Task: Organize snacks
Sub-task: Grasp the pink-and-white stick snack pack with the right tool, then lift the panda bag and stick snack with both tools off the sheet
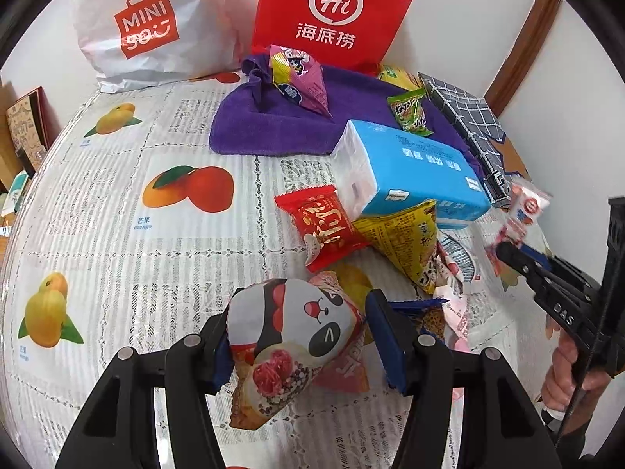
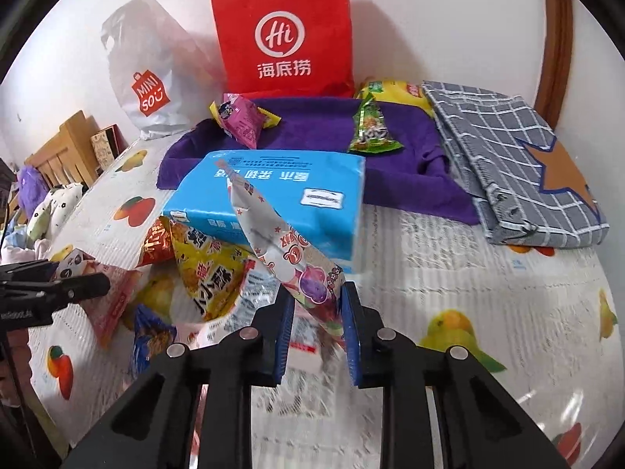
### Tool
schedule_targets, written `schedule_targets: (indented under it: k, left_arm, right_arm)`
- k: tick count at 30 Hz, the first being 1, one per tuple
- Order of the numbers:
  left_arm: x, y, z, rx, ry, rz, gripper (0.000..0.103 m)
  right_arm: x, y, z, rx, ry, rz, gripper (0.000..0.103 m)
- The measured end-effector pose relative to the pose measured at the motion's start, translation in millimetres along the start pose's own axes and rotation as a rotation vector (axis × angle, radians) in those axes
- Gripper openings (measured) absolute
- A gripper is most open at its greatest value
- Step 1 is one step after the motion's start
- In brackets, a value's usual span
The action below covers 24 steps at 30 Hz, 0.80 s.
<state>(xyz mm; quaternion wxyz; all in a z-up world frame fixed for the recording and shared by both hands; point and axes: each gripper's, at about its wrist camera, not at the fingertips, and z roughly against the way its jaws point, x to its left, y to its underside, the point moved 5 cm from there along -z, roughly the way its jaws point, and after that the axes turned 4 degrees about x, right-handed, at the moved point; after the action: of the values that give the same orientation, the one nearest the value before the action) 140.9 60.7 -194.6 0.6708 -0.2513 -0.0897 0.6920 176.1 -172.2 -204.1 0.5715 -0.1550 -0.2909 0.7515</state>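
Observation:
My left gripper [image 1: 300,344] is shut on a panda-print snack bag [image 1: 289,332], held just above the table. My right gripper [image 2: 318,328] is shut on a white-and-pink snack packet [image 2: 281,242], lifted over the pile; it also shows at the right of the left wrist view [image 1: 523,211]. Loose snacks lie between them: a red packet [image 1: 324,226], a yellow triangular bag [image 1: 406,242] and a pink bag [image 1: 343,371]. A purple packet [image 1: 300,78] and a green packet [image 1: 410,111] rest on a purple towel [image 1: 273,125].
A blue tissue pack [image 1: 414,168] lies beside the pile. A red paper bag [image 1: 332,11] and a white Miniso bag [image 1: 148,27] stand at the wall. A grey checked folded cloth [image 2: 508,156] lies at the right. The fruit-print tablecloth [image 1: 117,234] covers the table.

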Motion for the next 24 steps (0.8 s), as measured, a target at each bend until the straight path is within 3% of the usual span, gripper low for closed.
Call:
schedule_targets:
  k: [10, 15, 17, 19, 24]
  left_arm:
    - [-12, 2, 11, -0.014, -0.001, -0.008, 0.059]
    - [-17, 0, 10, -0.007, -0.003, -0.017, 0.059]
    - [-18, 0, 10, -0.005, -0.005, -0.018, 0.059]
    - [-18, 0, 9, -0.003, -0.006, -0.018, 0.059]
    - [-16, -2, 8, 0.001, -0.017, -0.018, 0.059]
  right_arm:
    - [-26, 30, 31, 0.108, 0.003, -0.056, 0.024]
    - [-28, 35, 17, 0.155, -0.007, -0.070, 0.026]
    - [-28, 34, 10, 0.157, -0.031, -0.082, 0.029]
    - [-29, 31, 4, 0.157, -0.050, -0.091, 0.038]
    - [-26, 27, -6, 0.155, -0.045, -0.069, 0.046]
